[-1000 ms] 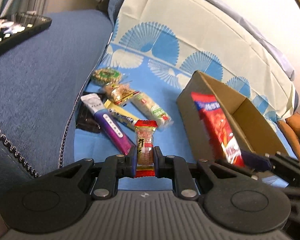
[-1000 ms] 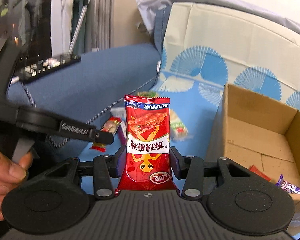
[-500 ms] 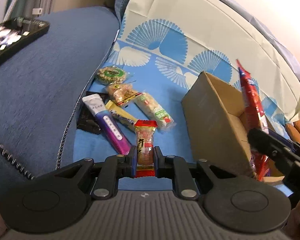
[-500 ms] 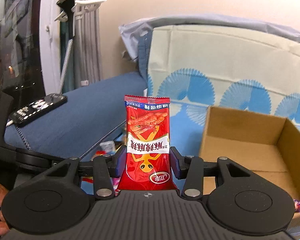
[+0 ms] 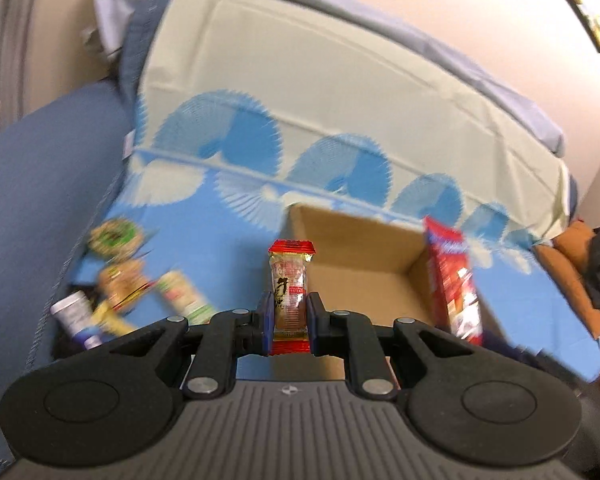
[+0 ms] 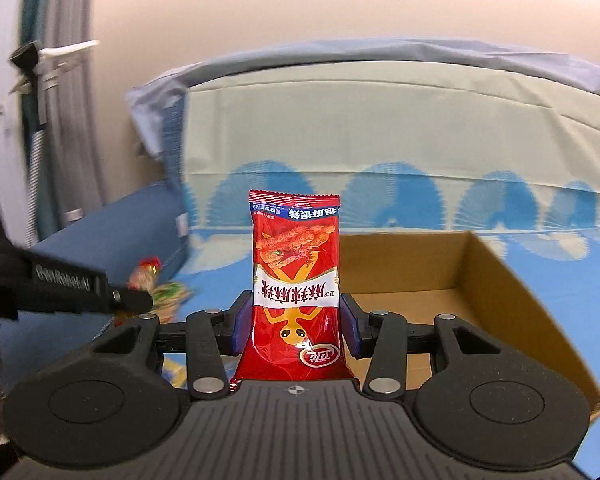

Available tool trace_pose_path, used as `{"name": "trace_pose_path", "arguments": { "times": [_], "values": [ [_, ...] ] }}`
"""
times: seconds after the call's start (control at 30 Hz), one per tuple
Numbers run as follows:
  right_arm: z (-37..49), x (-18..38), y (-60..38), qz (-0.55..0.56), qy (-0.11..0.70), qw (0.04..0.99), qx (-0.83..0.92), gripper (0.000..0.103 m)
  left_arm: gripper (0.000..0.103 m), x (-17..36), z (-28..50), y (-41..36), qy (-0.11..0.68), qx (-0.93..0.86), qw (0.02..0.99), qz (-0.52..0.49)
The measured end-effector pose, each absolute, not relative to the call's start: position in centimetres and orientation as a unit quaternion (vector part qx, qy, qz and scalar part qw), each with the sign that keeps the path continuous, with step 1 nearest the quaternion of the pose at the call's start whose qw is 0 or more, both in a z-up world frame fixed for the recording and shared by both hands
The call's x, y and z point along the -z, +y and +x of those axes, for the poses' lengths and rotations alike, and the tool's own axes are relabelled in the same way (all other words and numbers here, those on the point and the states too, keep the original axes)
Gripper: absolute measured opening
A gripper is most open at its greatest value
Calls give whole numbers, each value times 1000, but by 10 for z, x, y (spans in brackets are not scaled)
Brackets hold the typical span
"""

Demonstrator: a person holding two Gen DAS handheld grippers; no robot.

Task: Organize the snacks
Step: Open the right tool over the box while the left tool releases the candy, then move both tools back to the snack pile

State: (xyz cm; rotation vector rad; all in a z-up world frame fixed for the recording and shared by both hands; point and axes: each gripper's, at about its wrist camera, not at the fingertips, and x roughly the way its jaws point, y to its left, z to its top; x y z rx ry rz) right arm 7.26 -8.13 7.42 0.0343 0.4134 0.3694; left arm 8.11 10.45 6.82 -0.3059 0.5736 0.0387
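My left gripper is shut on a small gold and red candy bar, held upright in front of the open cardboard box. My right gripper is shut on a red spicy snack packet, held upright over the near left of the box. In the left wrist view the red packet stands at the box's right side. In the right wrist view the left gripper reaches in from the left with its candy bar.
Several loose snacks lie on the blue patterned cloth left of the box. A blue sofa arm rises on the left. A pale backrest cover stands behind. An orange cushion lies far right.
Both grippers have lifted and swung toward the box with their snacks. The left wrist view now faces the box opening; the snack pile has slid to the left.
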Motion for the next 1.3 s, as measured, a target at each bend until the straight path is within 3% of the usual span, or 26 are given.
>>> {"name": "trace_pose_path", "arguments": {
  "times": [0.6, 0.67, 0.73, 0.77, 1.1, 1.3],
  "values": [
    [91, -65, -120, 52, 224, 964, -131, 47, 18, -107, 142, 17, 241, 62, 961, -116],
    [92, -64, -119, 49, 226, 964, -130, 50, 28, -111, 142, 16, 234, 68, 963, -112],
    [93, -64, -116, 41, 230, 965, -121, 54, 69, -116, 138, 19, 223, 58, 967, -110],
    [93, -64, -116, 40, 231, 965, -118, 62, 72, -118, 134, 23, 215, 53, 969, -110],
    [89, -61, -114, 41, 232, 964, -119, 63, 73, -115, 74, 120, 183, -39, 977, -103],
    [79, -60, -98, 20, 220, 964, -148, 63, 73, -78, 29, 184, 219, -105, 964, -109]
  ]
}}
